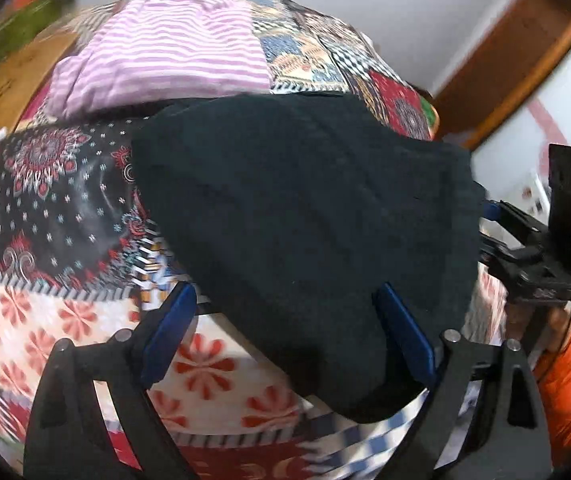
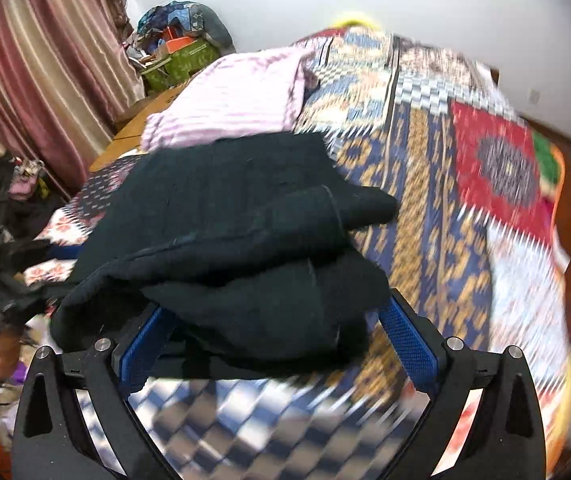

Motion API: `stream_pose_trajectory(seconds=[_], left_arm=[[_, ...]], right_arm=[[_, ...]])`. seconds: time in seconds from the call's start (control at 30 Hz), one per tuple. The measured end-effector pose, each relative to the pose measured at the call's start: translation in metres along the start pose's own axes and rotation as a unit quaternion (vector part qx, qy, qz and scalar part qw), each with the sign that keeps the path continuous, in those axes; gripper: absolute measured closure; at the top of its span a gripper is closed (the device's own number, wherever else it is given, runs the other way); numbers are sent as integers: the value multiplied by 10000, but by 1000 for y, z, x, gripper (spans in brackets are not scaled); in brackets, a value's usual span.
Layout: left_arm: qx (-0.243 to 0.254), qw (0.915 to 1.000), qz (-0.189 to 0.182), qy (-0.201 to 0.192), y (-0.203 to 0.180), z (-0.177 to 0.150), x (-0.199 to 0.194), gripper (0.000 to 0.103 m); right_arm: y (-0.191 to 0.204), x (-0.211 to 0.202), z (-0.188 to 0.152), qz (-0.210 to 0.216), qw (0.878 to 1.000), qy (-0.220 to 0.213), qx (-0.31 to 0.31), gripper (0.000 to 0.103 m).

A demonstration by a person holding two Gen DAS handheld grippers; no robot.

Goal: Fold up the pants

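**Black pants on patchwork bedspread, both grippers spread wide**

Left wrist view: left gripper (image 1: 285, 332) has its jaws wide apart. The black pants (image 1: 309, 208) lie in the centre of the frame on the patchwork bedspread (image 1: 45, 320); the near end of the cloth runs between the blue fingers (image 1: 169, 332), covering part of the right-hand one, but no pad presses on it. Only this view shows the right gripper from outside, at the right edge, with an orange sleeve (image 1: 561, 376) below it.

Right wrist view: right gripper (image 2: 277, 344) also released, jaws wide. The pants (image 2: 225, 232) appear here as stacked layers, the near edge draped over both fingertips; whether the pads touch cloth cannot be told. Only this view shows the striped curtain (image 2: 45, 72) at upper left.

Both views: pink striped cloth (image 1: 165, 52) (image 2: 229, 100) beyond the pants.
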State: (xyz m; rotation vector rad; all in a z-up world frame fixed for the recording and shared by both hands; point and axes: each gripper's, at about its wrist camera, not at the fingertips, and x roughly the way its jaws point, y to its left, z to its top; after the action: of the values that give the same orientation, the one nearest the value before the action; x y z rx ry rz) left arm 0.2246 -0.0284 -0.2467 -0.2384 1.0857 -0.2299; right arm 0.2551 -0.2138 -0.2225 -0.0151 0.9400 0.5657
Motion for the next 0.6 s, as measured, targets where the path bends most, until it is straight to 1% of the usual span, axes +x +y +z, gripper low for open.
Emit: stream_pose_trajectory(seconds=[0.03,0.13,0.27,0.33,0.43,0.53,0.6], left_arm=[[-141,9998,96,-82,-8,0,1,9],[-390,9989,208,-176,-25,5,10,9],[-384,9986,240,-270,-47,17,26,9],[-452,9980,281,-327,-53,20,30,9],[-300,9981,389,-368,-58,20,30,9],[90,9995,160,-273,-50,20,16,9],[268,9993,140,-235,-41,23,4,9]], right_arm=[[-6,2,4,-26,10000,5,5,5],[-23,3,10,-168,9998,57,22,5],[-34,-25,2,-512,9986,-126,-66,5],[-41,-42,-2,-561,9981,-250,32,5],[-50,-66,-6,-592,9969,-384,362,4],[-47,-82,-5,-637,9958,-483,441,4],[-37,-91,-5,-652,9958,-539,345,4]])
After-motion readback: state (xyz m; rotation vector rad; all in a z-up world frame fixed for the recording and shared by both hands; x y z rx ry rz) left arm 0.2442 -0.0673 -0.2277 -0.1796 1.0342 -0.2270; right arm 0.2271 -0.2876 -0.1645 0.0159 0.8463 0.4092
